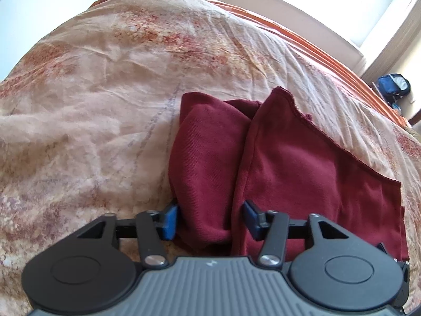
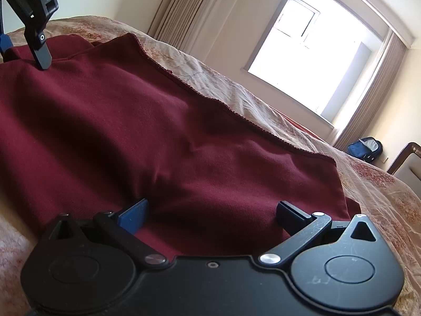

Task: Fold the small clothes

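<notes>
Two grippers sat low over a dark red cloth [image 1: 284, 158] that lay on the flowery bedspread [image 1: 105, 92]. My left gripper [image 1: 209, 220] had its blue fingers [image 1: 169, 222] wide apart, with a rolled-up fold of the cloth between them. My right gripper [image 2: 213, 214] was wide open too, and a soft hump of the cloth sat between its fingers [image 2: 134, 214]. Near the window [image 2: 315, 60] sat a blue bag [image 2: 364, 148].

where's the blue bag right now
The blue bag sits on the floor by the far wall, below the window and curtain, beyond the bed; it shows at the right edge of both views.
</notes>
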Tool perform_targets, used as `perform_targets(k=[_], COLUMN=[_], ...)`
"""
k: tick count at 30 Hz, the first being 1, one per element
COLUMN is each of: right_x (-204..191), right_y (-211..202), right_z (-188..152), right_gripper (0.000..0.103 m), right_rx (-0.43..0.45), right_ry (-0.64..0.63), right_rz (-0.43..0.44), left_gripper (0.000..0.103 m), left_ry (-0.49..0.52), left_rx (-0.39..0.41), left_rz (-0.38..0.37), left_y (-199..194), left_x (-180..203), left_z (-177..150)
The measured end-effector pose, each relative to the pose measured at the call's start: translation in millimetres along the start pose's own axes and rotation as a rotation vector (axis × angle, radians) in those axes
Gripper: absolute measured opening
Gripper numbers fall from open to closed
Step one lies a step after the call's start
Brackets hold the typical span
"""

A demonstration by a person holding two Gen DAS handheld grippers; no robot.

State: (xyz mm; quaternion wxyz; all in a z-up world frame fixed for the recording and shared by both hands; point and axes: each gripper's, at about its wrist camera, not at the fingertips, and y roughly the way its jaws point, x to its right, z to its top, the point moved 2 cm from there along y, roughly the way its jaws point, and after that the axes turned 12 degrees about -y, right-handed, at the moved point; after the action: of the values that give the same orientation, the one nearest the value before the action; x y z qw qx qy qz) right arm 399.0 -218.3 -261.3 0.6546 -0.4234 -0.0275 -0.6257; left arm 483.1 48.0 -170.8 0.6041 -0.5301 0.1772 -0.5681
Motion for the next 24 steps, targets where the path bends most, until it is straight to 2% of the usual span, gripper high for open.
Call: perform_targets(k=[1, 2, 3, 4, 6, 9, 17, 24], right_x=[0, 0, 1, 3, 10, 21, 52, 102], right_y=[0, 0, 0, 1, 2, 3, -13, -39], right_z=[0, 0, 0, 2, 6, 12, 22, 6], right_gripper=[0.102, 0.102, 0.102, 0.102, 0.102, 0.102, 0.102, 0.102], right_rx=[0.000, -0.001, -0.003, -0.009, -0.029, -0.055, 0.040, 0.081], right_ry=[0.001, 0.003, 0.006, 0.010, 0.026, 0.043, 0.019, 0.037], right_rz=[0.001, 0.003, 0.008, 0.017, 0.048, 0.093, 0.123, 0.120], left_gripper=[0.032, 0.025, 0.013, 0.011, 0.009, 0.009, 0.008, 0.008], left_ry=[-0.003, -0.008, -0.012, -0.008, 0.033, 0.082, 0.145, 0.248], left_rx=[-0.005, -0.009, -0.009, -0.003, 0.015, 0.048, 0.110, 0.135], left_rz=[-0.001, -0.010, -0.024, -0.028, -0.007, -0.014, -0.061, -0.118], left_y=[-1, -2, -4, -6, -12, -25, -64, -87], left_x=[1, 2, 4, 7, 18, 35, 92, 178], left_z=[1, 1, 2, 2, 1, -2, -3, -22])
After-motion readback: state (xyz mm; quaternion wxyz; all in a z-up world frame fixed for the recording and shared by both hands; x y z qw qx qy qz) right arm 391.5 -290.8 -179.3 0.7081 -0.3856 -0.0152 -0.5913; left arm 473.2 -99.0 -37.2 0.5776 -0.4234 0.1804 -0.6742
